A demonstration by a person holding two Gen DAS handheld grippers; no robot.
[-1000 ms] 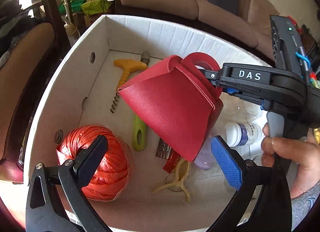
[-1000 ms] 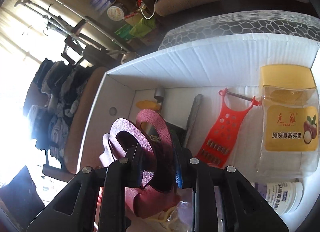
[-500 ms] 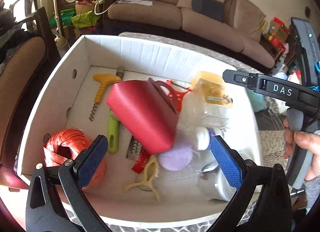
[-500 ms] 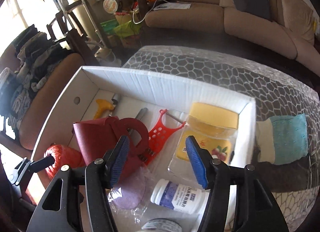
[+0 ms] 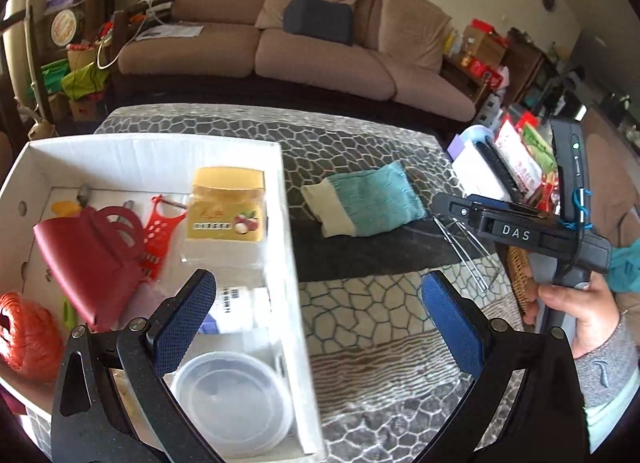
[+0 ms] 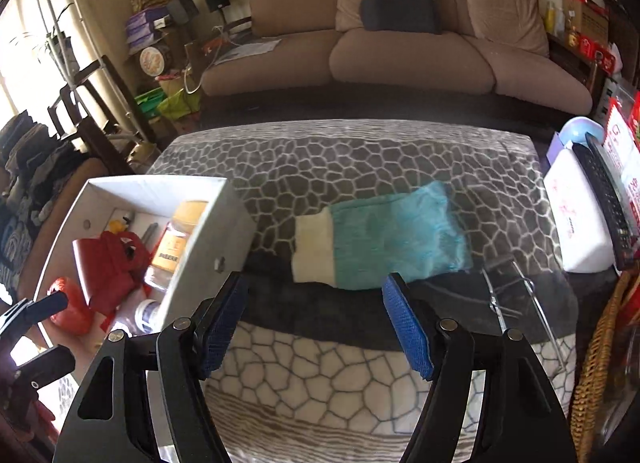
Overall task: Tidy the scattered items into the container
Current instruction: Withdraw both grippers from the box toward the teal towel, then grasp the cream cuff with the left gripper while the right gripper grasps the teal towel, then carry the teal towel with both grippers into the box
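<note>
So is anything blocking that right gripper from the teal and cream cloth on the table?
Nothing visible. The right gripper, its jaws opening and empty, faces the cloth, with only bare patterned tablecloth between.

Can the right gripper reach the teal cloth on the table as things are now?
Probably yes. The teal cloth lies alone on the table, just beyond the right gripper, whose jaws are opening with nothing between them. The white box stands off to the side, so the way looks free.
</note>
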